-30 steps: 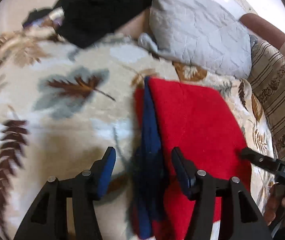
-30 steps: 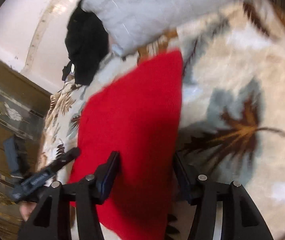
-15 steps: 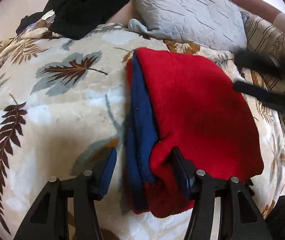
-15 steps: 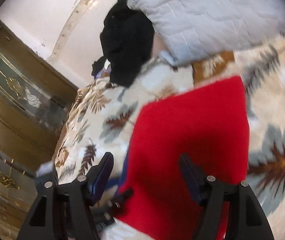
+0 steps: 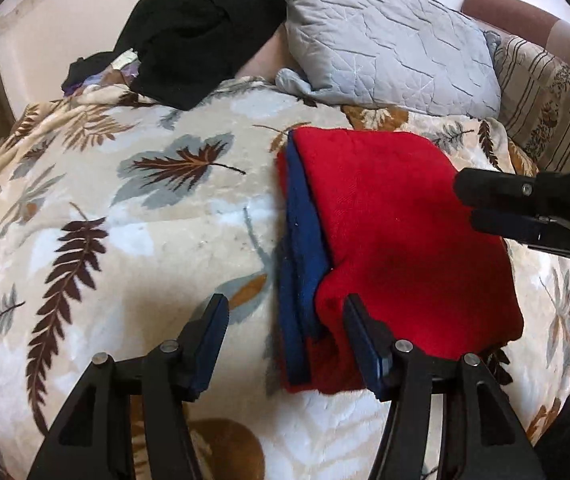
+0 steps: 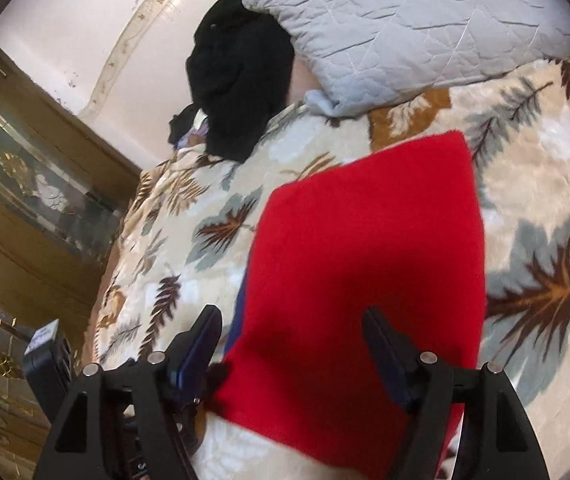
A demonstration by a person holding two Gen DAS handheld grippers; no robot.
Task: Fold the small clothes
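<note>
— Did you catch that? A second ago the left gripper (image 5: 283, 344) had its jaws down astride the blue edge of the red garment (image 5: 397, 236), right on the cloth. Now it sits further off, and the whole folded piece shows in front of it.

— So it let go?

— It holds nothing. The jaws are spread wide, with only the near corner of the fold lying between them, untouched as far as I can tell. The right gripper (image 6: 291, 344) is the same: jaws parted, hovering over the near end of the red garment, nothing pinched.

— And from the other side?

— From the left view the right gripper (image 5: 469, 204) pokes in over the far right part of the cloth. Half a second ago it was higher and further out; it has come down toward the garment's middle.

— Where does the piece lie now?

— Flat on the leaf-patterned blanket (image 5: 157, 216) on the bed, a tidy rectangle, red on top with the blue layer (image 5: 303, 240) showing along its left edge. The grey pillow (image 5: 389, 40) is just beyond it, the black clothes heap (image 5: 201, 28) well apart to the left.

— Then the fold is finished?

— I'd judge this fold is laid down and both grippers have released it. Perhaps one more fold, or a press to flatten, is left; the near corner bulges a little.
</note>
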